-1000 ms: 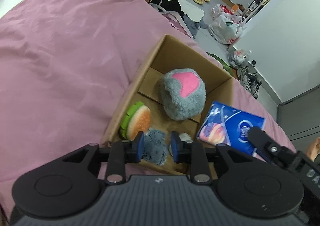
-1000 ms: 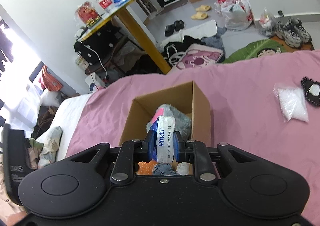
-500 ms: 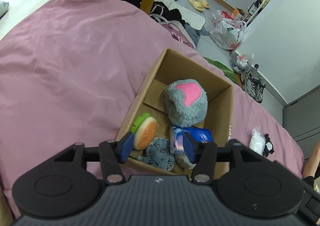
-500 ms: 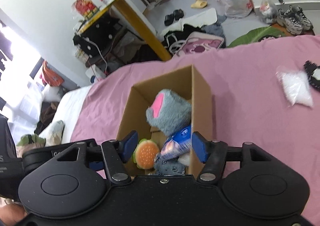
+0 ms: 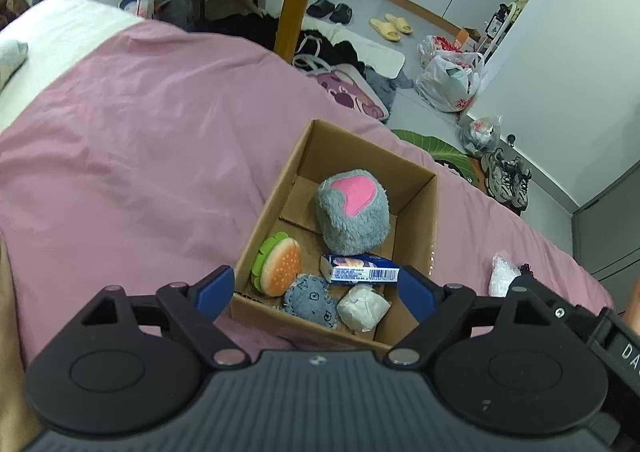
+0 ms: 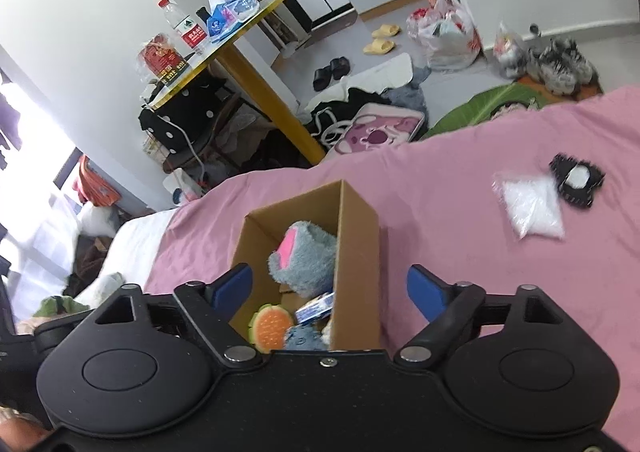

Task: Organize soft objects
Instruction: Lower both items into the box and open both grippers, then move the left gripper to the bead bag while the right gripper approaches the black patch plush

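Observation:
An open cardboard box (image 5: 416,208) (image 6: 358,244) stands on the pink bedspread. Inside lie a grey plush with a pink patch (image 5: 354,212) (image 6: 304,256), a burger toy (image 5: 278,265) (image 6: 270,326), a small blue-grey plush (image 5: 311,300) (image 6: 302,340), a blue tissue pack (image 5: 362,272) (image 6: 316,306) and a white wad (image 5: 362,310). My left gripper (image 5: 316,290) is open above the box's near edge, holding nothing. My right gripper (image 6: 330,292) is open too, raised over the box's near end. A white bag (image 6: 532,208) (image 5: 502,274) and a black-and-white piece (image 6: 576,180) lie on the bedspread right of the box.
The pink bedspread (image 5: 140,156) spreads wide to the left of the box. Beyond the bed's edge the floor holds clothes, slippers (image 5: 390,26), shopping bags (image 5: 450,82) and shoes (image 5: 506,176). A yellow-legged table (image 6: 256,68) with bottles stands behind.
My right gripper opened and let the tissue pack drop into the box, then drew back. My left gripper opened off the small blue-grey plush and rose away from the box.

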A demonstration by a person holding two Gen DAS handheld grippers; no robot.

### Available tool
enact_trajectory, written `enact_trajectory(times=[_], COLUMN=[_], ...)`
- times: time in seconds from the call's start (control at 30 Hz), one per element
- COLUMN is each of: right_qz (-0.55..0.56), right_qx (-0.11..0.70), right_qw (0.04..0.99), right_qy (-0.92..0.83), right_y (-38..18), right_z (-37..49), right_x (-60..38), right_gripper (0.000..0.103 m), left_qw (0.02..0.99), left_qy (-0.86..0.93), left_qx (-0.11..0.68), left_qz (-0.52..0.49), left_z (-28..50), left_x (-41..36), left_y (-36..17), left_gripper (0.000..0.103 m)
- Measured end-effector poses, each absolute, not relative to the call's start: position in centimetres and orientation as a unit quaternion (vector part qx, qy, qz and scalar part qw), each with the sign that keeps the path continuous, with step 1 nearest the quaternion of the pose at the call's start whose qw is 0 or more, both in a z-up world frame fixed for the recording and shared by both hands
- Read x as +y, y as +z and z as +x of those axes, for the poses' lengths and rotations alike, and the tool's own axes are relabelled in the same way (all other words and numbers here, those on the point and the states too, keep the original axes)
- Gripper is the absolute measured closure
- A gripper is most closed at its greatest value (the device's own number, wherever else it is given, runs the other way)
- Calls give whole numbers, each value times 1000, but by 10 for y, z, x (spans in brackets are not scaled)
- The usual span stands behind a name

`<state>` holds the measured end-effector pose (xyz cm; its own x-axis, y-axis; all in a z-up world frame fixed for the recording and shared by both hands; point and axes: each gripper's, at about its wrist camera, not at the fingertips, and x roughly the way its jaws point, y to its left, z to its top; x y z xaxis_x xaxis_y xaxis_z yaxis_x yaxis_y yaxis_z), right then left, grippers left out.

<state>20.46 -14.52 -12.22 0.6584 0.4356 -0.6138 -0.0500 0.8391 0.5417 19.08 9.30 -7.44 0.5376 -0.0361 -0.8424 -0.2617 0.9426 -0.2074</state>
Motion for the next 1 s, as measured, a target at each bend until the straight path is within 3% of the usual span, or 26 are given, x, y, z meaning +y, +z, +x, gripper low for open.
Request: enact_trajectory(times=[0.3,0.5,1.0], right_qz=[219,193,179], right_qx=[370,338,332], right_qw=[892,909,916], right_qy=[141,150,136], right_y=[-112,-98,-87], right_z=[194,182,161], right_x=[-155,-159,-186], right_gripper=[9,0,0], left_qw=[873,883,895], left_qy=[75,67,46], left_qx=[456,439,419], left_qz=[-153,-148,-148], left_z=[179,172,150], left_x=[90,79,45], left_y=[-62,-52,-39], left_gripper=[1,1,0])
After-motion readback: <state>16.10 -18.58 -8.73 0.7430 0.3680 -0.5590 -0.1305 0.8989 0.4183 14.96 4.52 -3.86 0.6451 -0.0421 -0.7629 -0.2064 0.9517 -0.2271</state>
